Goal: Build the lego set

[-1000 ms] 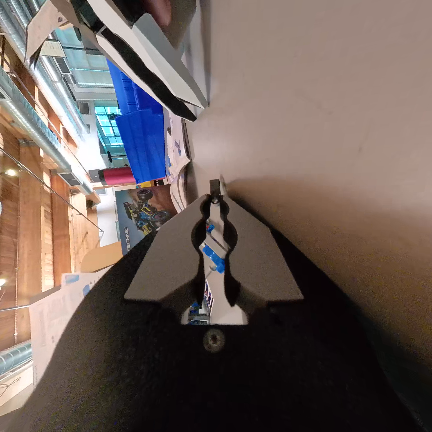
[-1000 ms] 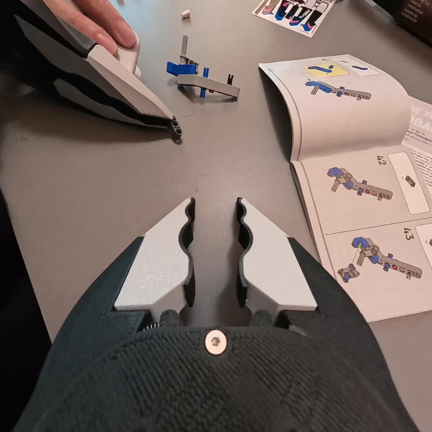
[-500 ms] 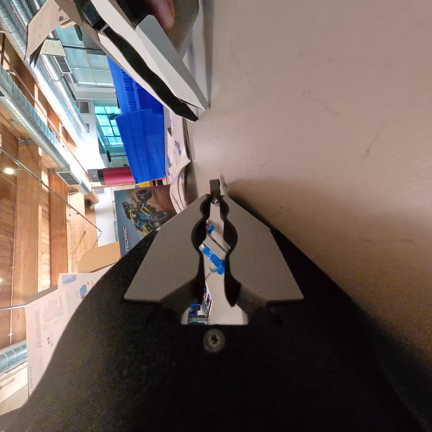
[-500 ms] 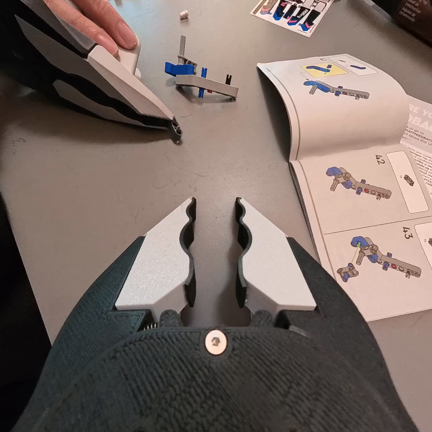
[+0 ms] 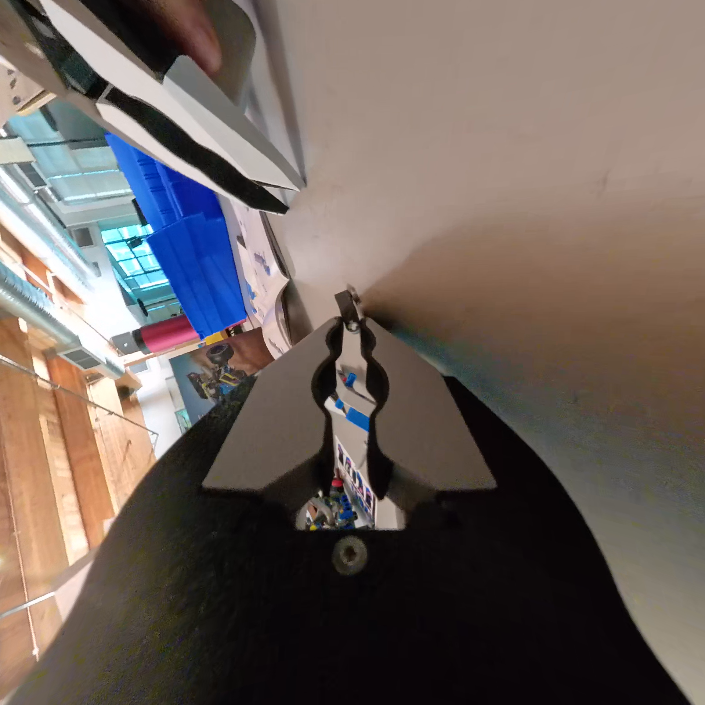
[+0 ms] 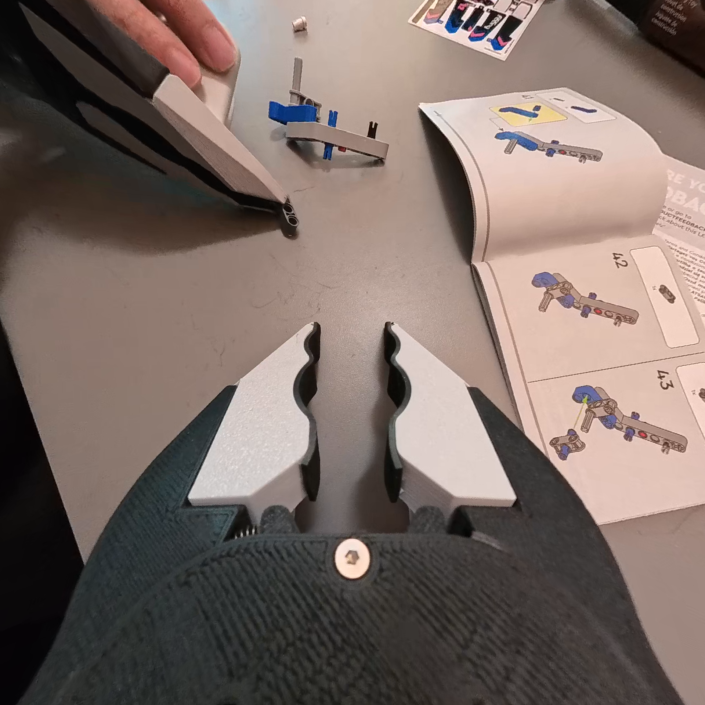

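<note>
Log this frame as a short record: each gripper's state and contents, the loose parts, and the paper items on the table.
left gripper: shut on a small dark connector, tip at the table
right gripper: open, empty, above bare table
subassembly: grey beam with blue parts, lying free beyond the connector
bush: small, pale, loose at far edge
booklet: open, on the right
sticker sheet: far right

Grey scalloped fingers, dark-green textured housing, silver screw
</note>
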Demonstrator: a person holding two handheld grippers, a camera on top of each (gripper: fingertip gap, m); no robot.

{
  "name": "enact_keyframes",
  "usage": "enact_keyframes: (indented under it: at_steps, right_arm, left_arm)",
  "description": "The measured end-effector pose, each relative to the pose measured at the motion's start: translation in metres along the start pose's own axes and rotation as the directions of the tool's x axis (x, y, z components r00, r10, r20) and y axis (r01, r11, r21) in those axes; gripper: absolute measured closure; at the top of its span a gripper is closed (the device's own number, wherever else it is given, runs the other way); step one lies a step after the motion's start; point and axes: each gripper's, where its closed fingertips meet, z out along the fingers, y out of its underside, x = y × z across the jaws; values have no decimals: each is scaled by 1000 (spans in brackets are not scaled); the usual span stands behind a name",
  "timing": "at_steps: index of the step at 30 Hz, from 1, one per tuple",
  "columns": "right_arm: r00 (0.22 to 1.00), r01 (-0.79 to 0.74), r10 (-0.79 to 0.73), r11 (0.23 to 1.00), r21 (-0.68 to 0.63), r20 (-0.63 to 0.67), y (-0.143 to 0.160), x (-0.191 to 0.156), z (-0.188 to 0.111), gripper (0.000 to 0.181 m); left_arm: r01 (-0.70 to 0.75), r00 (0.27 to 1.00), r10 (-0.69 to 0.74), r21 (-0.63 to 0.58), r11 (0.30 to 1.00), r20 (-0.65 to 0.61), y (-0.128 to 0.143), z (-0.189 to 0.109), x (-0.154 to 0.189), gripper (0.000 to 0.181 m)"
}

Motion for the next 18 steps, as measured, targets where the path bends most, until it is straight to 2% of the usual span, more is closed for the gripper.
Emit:
enact_keyframes:
  at_steps: [9, 15, 18]
  right_arm:
    - [1000, -1, 1, 1000, 0, 0, 0, 0, 0, 149]
    - [1000, -1, 1, 1000, 0, 0, 0, 0, 0, 149]
    - [1000, -2, 2, 1000, 0, 1, 0, 0, 0, 149]
  left_arm:
    - [-84, 982, 88, 30, 996, -166, -1, -4, 4, 176]
    - [-19, 985, 23, 29, 999, -171, 2, -7, 5, 172]
    - [70, 982, -64, 29, 997, -177, 6, -12, 2, 159]
